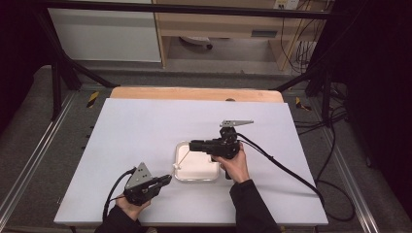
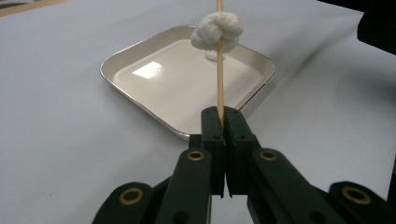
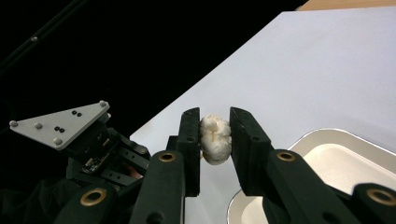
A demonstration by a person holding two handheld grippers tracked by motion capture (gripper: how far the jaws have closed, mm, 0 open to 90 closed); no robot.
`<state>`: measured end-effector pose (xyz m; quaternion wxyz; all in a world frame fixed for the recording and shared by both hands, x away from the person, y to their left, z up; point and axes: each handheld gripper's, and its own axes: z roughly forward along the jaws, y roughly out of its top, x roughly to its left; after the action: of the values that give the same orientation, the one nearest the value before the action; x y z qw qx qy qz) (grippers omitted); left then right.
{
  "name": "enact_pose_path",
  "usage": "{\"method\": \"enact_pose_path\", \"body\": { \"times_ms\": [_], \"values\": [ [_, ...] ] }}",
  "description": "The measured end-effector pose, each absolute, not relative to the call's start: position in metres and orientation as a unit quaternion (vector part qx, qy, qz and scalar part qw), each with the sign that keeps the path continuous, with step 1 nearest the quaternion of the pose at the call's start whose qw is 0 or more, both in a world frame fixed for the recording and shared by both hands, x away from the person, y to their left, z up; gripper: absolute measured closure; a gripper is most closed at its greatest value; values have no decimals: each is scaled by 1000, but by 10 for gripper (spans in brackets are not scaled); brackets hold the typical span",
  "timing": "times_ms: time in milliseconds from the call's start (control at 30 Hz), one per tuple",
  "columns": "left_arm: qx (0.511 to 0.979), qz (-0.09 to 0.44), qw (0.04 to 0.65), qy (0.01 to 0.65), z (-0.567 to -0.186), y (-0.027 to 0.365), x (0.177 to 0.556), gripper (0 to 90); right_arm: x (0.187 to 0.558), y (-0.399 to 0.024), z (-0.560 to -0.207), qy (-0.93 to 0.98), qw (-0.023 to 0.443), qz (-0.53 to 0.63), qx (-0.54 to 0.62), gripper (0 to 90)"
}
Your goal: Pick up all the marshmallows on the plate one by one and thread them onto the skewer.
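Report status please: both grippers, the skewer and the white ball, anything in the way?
Left gripper shut on skewer. Right gripper shut on white ball, which sits on the skewer above the tray. Nothing in the way.

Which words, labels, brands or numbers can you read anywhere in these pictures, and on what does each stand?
None can be read: the tray, the skewer, the white lump and both grippers' black jaws carry no print.
A label on the far shelf is too blurred.

On the table: 1 white tray [image 1: 180,160], 1 wooden skewer [image 2: 219,70], 1 white knotted lump [image 2: 217,31], and 2 claws [image 1: 167,178] [image 1: 193,145].
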<state>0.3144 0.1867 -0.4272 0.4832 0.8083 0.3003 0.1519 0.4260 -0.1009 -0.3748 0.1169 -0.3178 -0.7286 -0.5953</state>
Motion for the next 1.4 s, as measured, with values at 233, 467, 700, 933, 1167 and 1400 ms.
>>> {"method": "enact_pose_path", "body": {
  "times_ms": [233,467,700,933,1167,1400],
  "values": [
    [807,151,485,302,-428,186,314,883,421,-97,-378,-723,114,-604,-314,762],
    [806,149,485,306,-429,185,314,884,416,-94,-381,-721,112,-612,-306,768],
    [806,148,484,308,-430,184,313,885,411,-91,-384,-718,105,-618,-302,775],
    [807,148,481,308,-430,183,313,885,406,-89,-387,-719,96,-621,-297,777],
    [809,141,480,308,-430,183,313,886,403,-87,-389,-722,85,-622,-293,779],
    [809,141,481,308,-430,183,313,886,402,-86,-391,-724,83,-620,-292,779]
  ]
}}
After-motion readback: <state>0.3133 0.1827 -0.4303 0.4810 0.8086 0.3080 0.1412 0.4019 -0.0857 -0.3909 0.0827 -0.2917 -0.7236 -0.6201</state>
